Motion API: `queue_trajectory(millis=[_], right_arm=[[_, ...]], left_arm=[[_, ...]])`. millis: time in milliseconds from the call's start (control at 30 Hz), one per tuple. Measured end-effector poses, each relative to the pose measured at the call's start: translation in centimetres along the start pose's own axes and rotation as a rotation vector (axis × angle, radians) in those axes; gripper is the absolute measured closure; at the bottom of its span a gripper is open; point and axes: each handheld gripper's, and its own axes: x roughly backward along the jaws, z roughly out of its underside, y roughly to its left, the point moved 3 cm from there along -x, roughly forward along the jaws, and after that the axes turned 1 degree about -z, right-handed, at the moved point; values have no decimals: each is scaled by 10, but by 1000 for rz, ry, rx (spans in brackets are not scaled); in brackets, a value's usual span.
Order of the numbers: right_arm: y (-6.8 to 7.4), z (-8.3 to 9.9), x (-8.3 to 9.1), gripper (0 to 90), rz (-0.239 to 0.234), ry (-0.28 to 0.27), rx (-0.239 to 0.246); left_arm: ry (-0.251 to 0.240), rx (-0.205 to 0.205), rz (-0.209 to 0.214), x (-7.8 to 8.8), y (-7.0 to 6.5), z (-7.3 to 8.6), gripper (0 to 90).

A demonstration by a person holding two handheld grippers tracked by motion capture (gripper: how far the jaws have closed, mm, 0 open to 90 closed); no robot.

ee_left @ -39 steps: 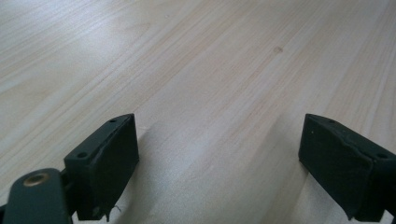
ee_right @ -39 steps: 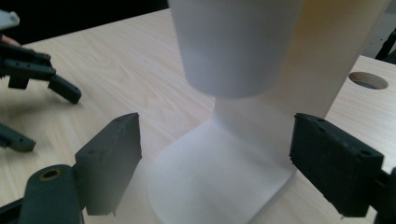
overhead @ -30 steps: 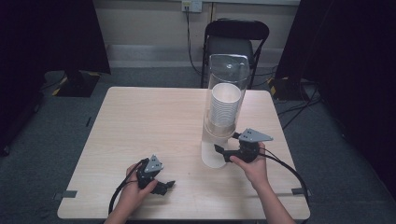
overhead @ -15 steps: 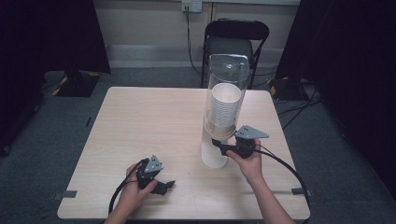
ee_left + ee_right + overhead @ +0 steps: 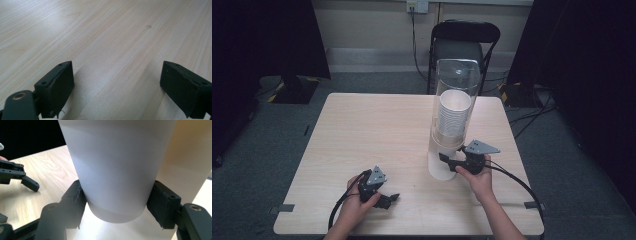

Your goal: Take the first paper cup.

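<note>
A tall clear dispenser tube (image 5: 456, 90) stands on the wooden table (image 5: 372, 130) with a stack of white paper cups (image 5: 454, 117) inside. The lowest white cup (image 5: 439, 165) sticks out below the tube. My right gripper (image 5: 447, 161) comes at it from the right. In the right gripper view the cup (image 5: 115, 170) sits between the jaws, and both pads (image 5: 75, 202) press on its lower wall; the jaws have just been closing on it. My left gripper (image 5: 392, 199) rests near the table's front edge, open, with bare wood (image 5: 100, 37) between its fingers (image 5: 56, 87).
A black folding chair (image 5: 464, 45) stands behind the table's far edge. Cables trail from both grippers over the front edge, and more lie on the floor at the right. In the right gripper view the left gripper (image 5: 17, 173) is off to the left.
The right gripper has shifted slightly left onto the base of the lowest cup, and its jaws have closed around it. The left hand has stayed put.
</note>
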Motion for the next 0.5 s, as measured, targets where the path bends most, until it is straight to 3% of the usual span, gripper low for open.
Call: queue_trajectory(millis=[100,500], right_arm=[[1,2,-1,356,2,-21,0],[3,3,0,359,21,-20,-6]], left_arm=[[-1,0,-2,0,0,0,116],[-1,1,-1,0,0,0,116]])
